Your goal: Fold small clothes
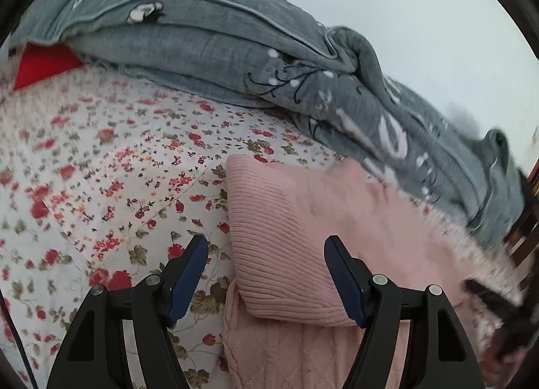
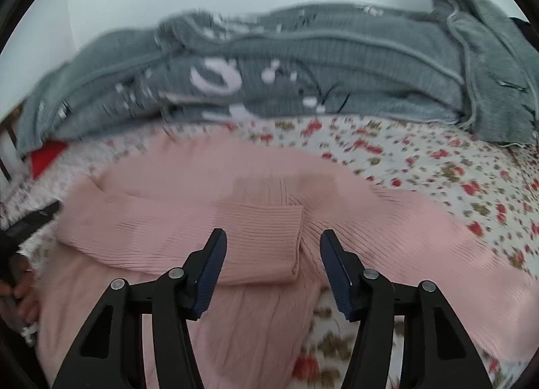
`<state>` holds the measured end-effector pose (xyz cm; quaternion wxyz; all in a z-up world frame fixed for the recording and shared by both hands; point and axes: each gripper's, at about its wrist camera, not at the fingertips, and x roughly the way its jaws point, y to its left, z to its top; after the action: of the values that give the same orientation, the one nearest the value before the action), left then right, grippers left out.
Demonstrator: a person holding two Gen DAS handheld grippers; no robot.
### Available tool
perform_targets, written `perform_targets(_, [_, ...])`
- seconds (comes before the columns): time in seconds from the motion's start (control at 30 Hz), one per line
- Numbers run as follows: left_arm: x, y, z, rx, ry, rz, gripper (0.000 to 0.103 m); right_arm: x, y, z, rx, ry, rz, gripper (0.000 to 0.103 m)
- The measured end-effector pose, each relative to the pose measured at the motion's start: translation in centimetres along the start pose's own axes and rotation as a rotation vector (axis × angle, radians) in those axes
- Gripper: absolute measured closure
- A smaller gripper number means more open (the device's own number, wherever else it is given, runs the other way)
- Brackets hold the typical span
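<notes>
One pink ribbed sweater (image 2: pixel 209 217) lies flat on the bed's floral sheet (image 1: pixel 111 159), and that is the only garment being worked. The right gripper (image 2: pixel 273 247) hovers over it with jaws spread wide and nothing between them; one sleeve (image 2: pixel 188 237) is folded across the body, its cuff (image 2: pixel 296 237) ending right in the gap between those jaws. Over on the left gripper (image 1: pixel 266 254), jaws are released too, gaping and empty. A folded sweater corner (image 1: pixel 286 237) sits between and just ahead of them, with bare sheet beyond the left-hand jaw. Beyond both pairs of jaws, one grey blanket (image 1: pixel 209 48) with white and black embroidery is heaped along the far edge. One red item (image 1: pixel 43 62) peeks out from under its end; what it is, I cannot tell.
</notes>
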<state>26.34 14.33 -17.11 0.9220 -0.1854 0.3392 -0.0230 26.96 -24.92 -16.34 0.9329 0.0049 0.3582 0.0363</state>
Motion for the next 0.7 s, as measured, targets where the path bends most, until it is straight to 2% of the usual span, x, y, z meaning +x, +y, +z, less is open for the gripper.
perform_targets(0.03, [0.1, 0.1, 0.1, 0.0, -0.002, -0.012, 0.033, 0.9, 0.1, 0.1, -0.007, 0.024, -0.005, 0.052])
perform_targets(0.1, [0.5, 0.2, 0.4, 0.012, -0.004, 0.0, 0.033, 2.9, -0.3, -0.1, 0.011, 0.086, 0.003, 0.053])
perform_targets(0.17, [1.0, 0.3, 0.4, 0.01, 0.019, 0.003, 0.033, 3.6, -0.9, -0.1, 0.039, 0.096, 0.017, 0.055])
perform_targets(0.23, [1.8, 0.2, 0.2, 0.018, 0.049, 0.012, 0.033, 3.4, -1.1, 0.1, 0.045, 0.078, 0.034, 0.074])
perform_targets(0.27, [2.1, 0.2, 0.1, 0.023, 0.062, 0.019, 0.033, 3.4, -1.1, 0.0, 0.044, 0.072, 0.031, 0.078])
perform_targets(0.3, [2.4, 0.2, 0.1, 0.026, 0.077, 0.023, 0.033, 3.4, -1.1, 0.0, 0.043, 0.068, 0.036, 0.09])
perform_targets(0.33, [2.7, 0.2, 0.1, 0.025, 0.088, 0.021, 0.033, 3.1, -1.1, -0.1, 0.043, 0.056, 0.069, 0.096])
perform_targets(0.5, [3.1, 1.1, 0.9, -0.03, 0.078, -0.013, 0.033, 0.7, -1.9, 0.0, 0.081, -0.066, 0.164, 0.097])
perform_targets(0.57, [4.0, 1.5, 1.4, -0.05, 0.104, -0.014, 0.033, -0.7, -2.2, 0.0, 0.091, -0.134, 0.2, 0.097])
perform_targets(0.7, [4.0, 2.3, 1.4, -0.093, 0.113, -0.062, 0.033, -2.1, -2.5, -0.1, 0.099, -0.202, 0.202, 0.097])
